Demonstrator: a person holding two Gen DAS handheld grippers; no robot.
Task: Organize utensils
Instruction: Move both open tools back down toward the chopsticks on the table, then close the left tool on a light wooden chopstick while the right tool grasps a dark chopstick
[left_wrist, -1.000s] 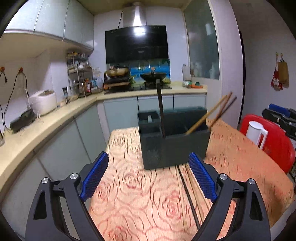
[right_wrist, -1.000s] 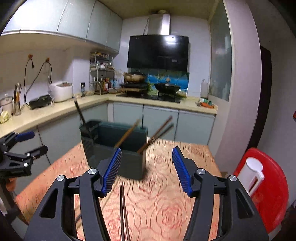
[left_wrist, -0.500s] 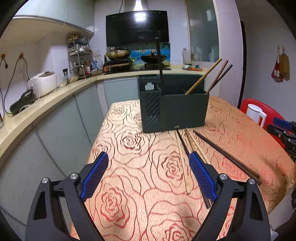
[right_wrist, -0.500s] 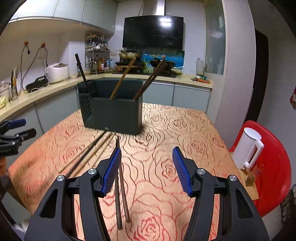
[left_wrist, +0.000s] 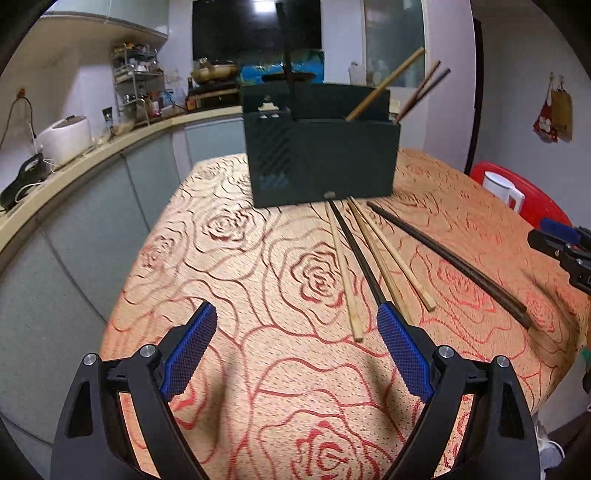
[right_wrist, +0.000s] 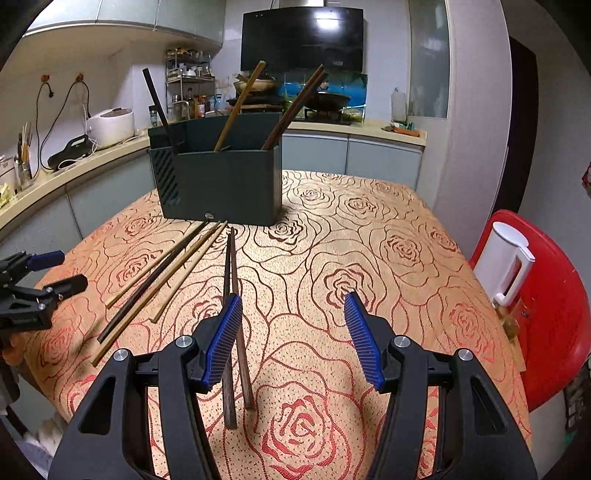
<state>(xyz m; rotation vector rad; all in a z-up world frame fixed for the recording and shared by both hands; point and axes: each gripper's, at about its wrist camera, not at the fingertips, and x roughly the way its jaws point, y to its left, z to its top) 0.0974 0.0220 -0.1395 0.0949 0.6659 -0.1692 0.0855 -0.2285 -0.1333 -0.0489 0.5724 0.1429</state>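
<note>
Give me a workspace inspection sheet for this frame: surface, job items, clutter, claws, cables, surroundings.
Surface: table under an orange rose-patterned cloth.
Job items: dark utensil holder upright at the far end, with one black, one light and two dark brown chopsticks leaning inside. Four loose chopsticks lie fanned in front of it; a dark brown pair lies apart, nearer the right claw.
Clutter: nothing seen on the cloth.
Claws: left claw open and empty; right claw open and empty, its left pad over the dark pair.
Cables: wall cords hanging above the counter, away from the table.
Surroundings: rice cooker, stove with pans, white jug on a red chair.
</note>
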